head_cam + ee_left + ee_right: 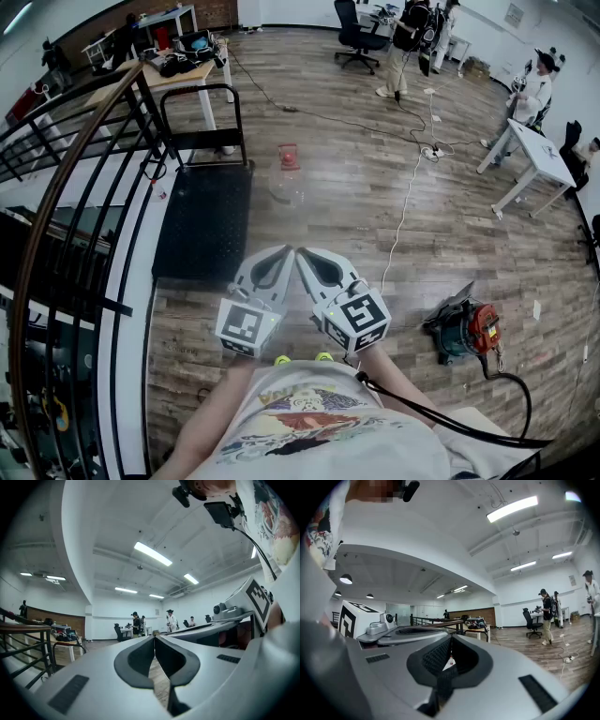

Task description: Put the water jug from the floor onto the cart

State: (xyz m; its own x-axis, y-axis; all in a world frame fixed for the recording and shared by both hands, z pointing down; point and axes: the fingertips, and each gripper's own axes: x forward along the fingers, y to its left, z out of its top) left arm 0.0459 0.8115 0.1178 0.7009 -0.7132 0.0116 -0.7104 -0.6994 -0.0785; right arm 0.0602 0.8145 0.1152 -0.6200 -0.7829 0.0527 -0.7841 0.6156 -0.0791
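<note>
The water jug (287,175), clear with a red cap, stands on the wood floor ahead of me. Just left of it lies the cart (202,220), a black flat platform with a tubular handle at its far end. My left gripper (284,251) and right gripper (301,252) are held level and side by side in front of my chest, well short of the jug, both shut and empty. In the right gripper view the jug (450,661) shows as a small shape below the closed tips of that gripper (451,637). The left gripper view shows its own gripper (154,637) shut, with nothing held.
A dark stair railing (66,187) runs along the left. A red and teal machine (466,328) with a black hose sits on the floor at the right. A white cable (405,202) crosses the floor. Desks, an office chair (356,33) and several people stand far off.
</note>
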